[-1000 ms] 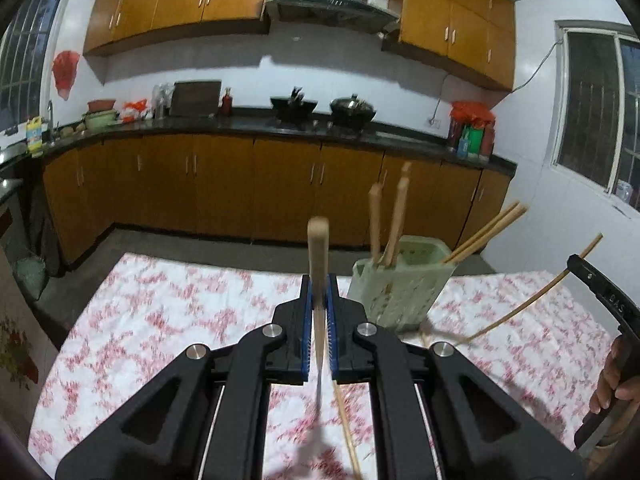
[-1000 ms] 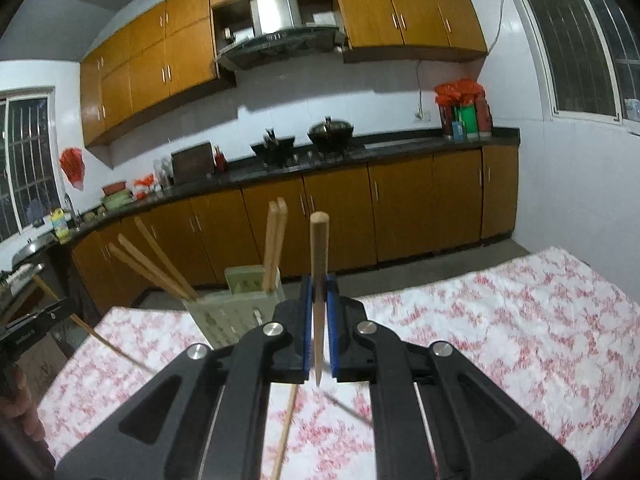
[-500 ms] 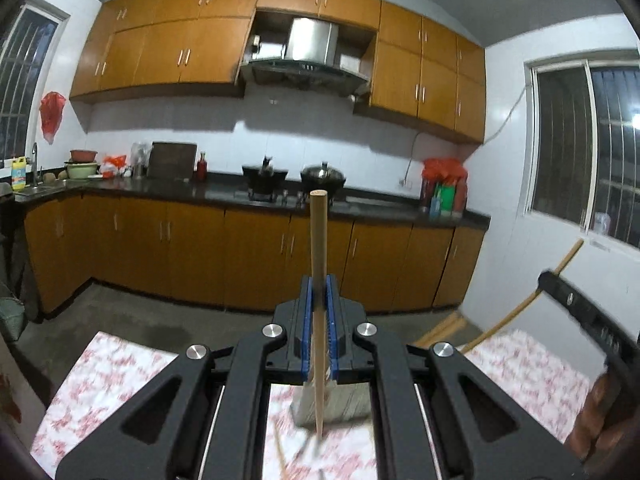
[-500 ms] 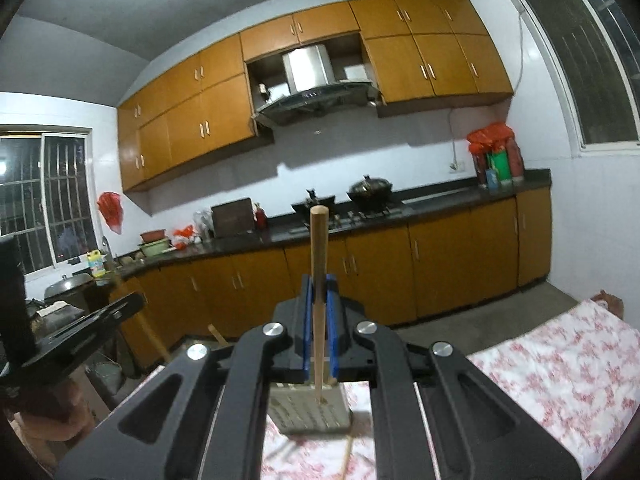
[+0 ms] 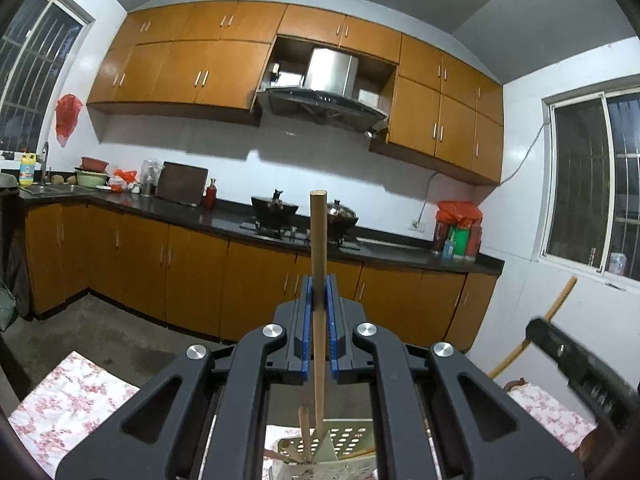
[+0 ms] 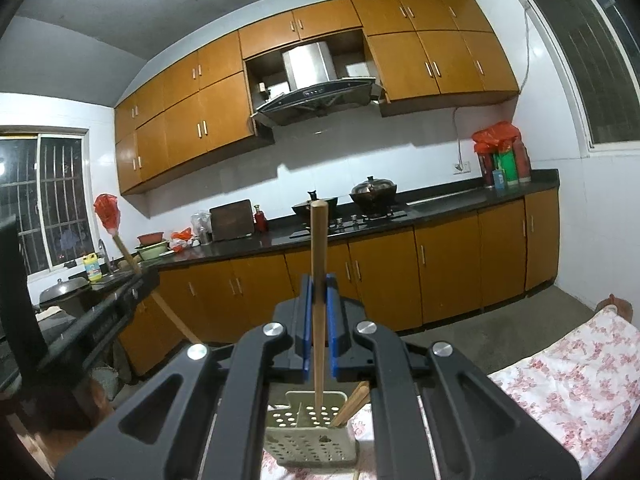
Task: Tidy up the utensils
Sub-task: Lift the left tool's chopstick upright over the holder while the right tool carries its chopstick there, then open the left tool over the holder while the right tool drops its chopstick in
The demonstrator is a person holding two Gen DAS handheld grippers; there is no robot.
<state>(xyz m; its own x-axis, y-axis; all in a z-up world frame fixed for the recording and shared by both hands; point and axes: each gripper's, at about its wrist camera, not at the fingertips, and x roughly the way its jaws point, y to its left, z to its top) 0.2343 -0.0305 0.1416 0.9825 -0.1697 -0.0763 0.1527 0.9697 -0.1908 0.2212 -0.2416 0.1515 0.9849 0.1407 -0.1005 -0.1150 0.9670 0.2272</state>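
My left gripper [image 5: 319, 296] is shut on a wooden chopstick [image 5: 318, 248] held upright, its lower end over the pale green perforated utensil holder [image 5: 344, 446], which holds other chopsticks. My right gripper [image 6: 319, 296] is shut on another upright wooden chopstick [image 6: 319, 248], its lower end inside or just above the same holder [image 6: 310, 436]. Each gripper shows in the other's view: the right one [image 5: 576, 364] at the right edge, the left one [image 6: 100, 316] at the left.
The holder stands on a table with a red-flowered white cloth [image 6: 568, 384], also in the left wrist view [image 5: 68, 404]. Behind are brown kitchen cabinets [image 5: 200, 264], a dark counter with pots [image 5: 276, 210] and a range hood [image 5: 324, 100].
Both grippers tilted upward and moved in over the holder, bringing their chopsticks upright above it. The table has dropped mostly out of view.
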